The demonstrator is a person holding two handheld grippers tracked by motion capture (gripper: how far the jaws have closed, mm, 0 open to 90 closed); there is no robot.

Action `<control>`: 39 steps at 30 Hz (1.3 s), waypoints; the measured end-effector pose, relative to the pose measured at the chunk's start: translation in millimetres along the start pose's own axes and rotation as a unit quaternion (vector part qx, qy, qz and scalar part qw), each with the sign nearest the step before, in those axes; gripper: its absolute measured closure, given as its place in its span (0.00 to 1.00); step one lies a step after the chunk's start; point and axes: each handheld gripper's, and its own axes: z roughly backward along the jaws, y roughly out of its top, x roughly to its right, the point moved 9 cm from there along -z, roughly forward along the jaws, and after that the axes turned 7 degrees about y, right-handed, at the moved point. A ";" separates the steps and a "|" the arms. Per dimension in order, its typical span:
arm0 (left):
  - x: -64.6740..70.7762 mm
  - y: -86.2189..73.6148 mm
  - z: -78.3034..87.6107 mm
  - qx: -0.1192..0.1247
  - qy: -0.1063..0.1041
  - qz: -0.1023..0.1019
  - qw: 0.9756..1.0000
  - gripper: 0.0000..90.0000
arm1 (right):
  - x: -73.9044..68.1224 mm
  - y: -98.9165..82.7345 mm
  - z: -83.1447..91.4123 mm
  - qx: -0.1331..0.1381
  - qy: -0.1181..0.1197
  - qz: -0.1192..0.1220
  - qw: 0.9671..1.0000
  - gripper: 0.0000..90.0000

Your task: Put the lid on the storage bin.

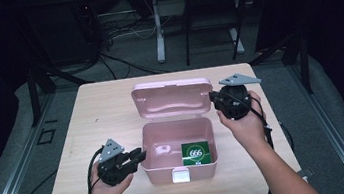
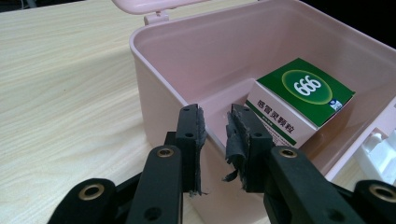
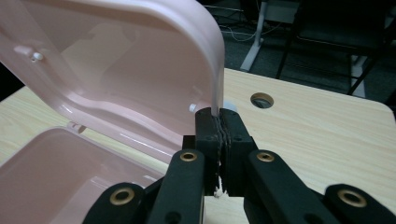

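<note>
High view. A pink box (image 1: 179, 149) stands open near the front middle of a wooden table (image 1: 96, 112), its lid (image 1: 171, 98) raised upright behind it. A green carton (image 1: 196, 153) lies in the box's front right corner; the rest of the box floor is bare. The left gripper (image 1: 135, 158) sits just beside the box's left wall, jaws pointing at it. The right gripper (image 1: 213, 99) meets the lid's right edge. Open tabletop lies to the left of the box and behind the lid; the right hand (image 1: 244, 125) rests close to the table's right edge.

Left gripper view. The two jaws straddle the box's near wall, one outside, one inside, with a small gap between the frayed pads (image 2: 233, 140); whether they press the wall cannot be told. The carton (image 2: 299, 100) leans against the far wall, its white side with print showing, which the high view hides.

Right gripper view. The jaws are drawn together and clamped on the thin rim of the lid (image 3: 140, 70), which rises from between them. Behind the lid the table shows a round cable hole (image 3: 261, 99) and free surface to its rounded corner.
</note>
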 end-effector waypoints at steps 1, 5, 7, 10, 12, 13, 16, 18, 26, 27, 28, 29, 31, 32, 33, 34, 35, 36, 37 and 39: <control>0.0 0.0 0.0 0.000 0.000 0.000 1.000 0.82 | 0.0 0.0 0.0 0.000 0.000 0.000 1.000 0.97; 0.1 -0.1 -0.1 0.000 0.000 0.001 1.000 0.82 | -2.5 -4.7 5.3 0.006 0.008 -0.009 1.000 0.97; 0.0 0.0 -0.2 0.001 0.000 0.001 1.000 0.82 | -4.4 -5.6 6.8 0.007 0.003 -0.004 1.000 0.97; 0.0 0.0 -0.2 0.001 0.000 0.002 1.000 0.82 | -6.8 -7.5 8.8 0.009 -0.002 0.003 1.000 0.97; 0.0 -0.1 -0.2 0.001 0.000 0.002 1.000 0.82 | -6.5 -9.1 9.4 0.014 0.000 -0.002 1.000 0.96; 0.0 -0.1 -0.2 0.002 0.000 0.002 1.000 0.82 | -6.7 -10.2 10.5 0.014 0.006 -0.011 1.000 0.96; 0.1 -0.1 -0.3 0.001 0.001 0.001 1.000 0.82 | -7.0 -12.8 12.5 0.017 0.017 -0.023 0.999 0.96; 0.1 -0.1 -0.5 0.001 0.001 0.002 1.000 0.82 | -8.0 -14.6 14.0 0.016 0.017 -0.025 0.999 0.96; 0.0 -0.3 -0.4 0.002 0.001 0.003 1.000 0.82 | -11.2 -18.6 16.6 0.027 0.009 -0.023 0.999 0.96; -0.1 -0.3 -0.4 0.002 0.000 0.002 1.000 0.82 | -11.8 -19.6 17.9 0.024 0.012 -0.027 0.999 0.96; -0.2 -0.3 -0.4 0.002 0.000 0.002 1.000 0.82 | -12.1 -20.4 18.5 0.022 0.013 -0.027 0.999 0.96; -0.2 -0.3 -0.4 0.002 0.001 0.002 1.000 0.82 | -12.4 -21.0 18.6 0.026 0.011 -0.025 0.999 0.96; -0.2 -0.4 -0.3 0.003 0.001 0.003 1.000 0.82 | -12.6 -21.9 19.0 0.028 0.010 -0.025 0.999 0.96; -0.3 -0.4 -0.3 0.003 0.001 0.003 1.000 0.82 | -12.6 -22.1 19.0 0.030 0.011 -0.025 0.999 0.96; -0.5 -0.5 -0.2 0.002 0.001 0.004 1.000 0.82 | -12.9 -23.1 19.8 0.027 0.013 -0.027 0.999 0.96; -0.5 -0.5 -0.2 0.002 0.001 0.004 1.000 0.82 | -12.9 -23.1 19.8 0.027 0.013 -0.027 0.999 0.96; -0.6 -0.4 -0.6 0.003 0.000 0.007 1.000 0.82 | -12.8 -23.3 19.8 0.028 0.013 -0.027 0.999 0.96; -0.7 -0.4 -1.1 0.002 0.000 0.009 1.000 0.81 | -12.8 -23.5 19.9 0.030 0.014 -0.027 0.999 0.96; -1.3 -0.6 -0.8 -0.003 -0.005 0.010 1.000 0.80 | -12.7 -23.9 20.2 0.029 0.015 -0.026 0.999 0.96; -2.0 0.7 -0.8 -0.002 -0.006 0.011 1.000 0.79 | -13.3 -24.5 20.9 0.028 0.018 -0.028 0.999 0.96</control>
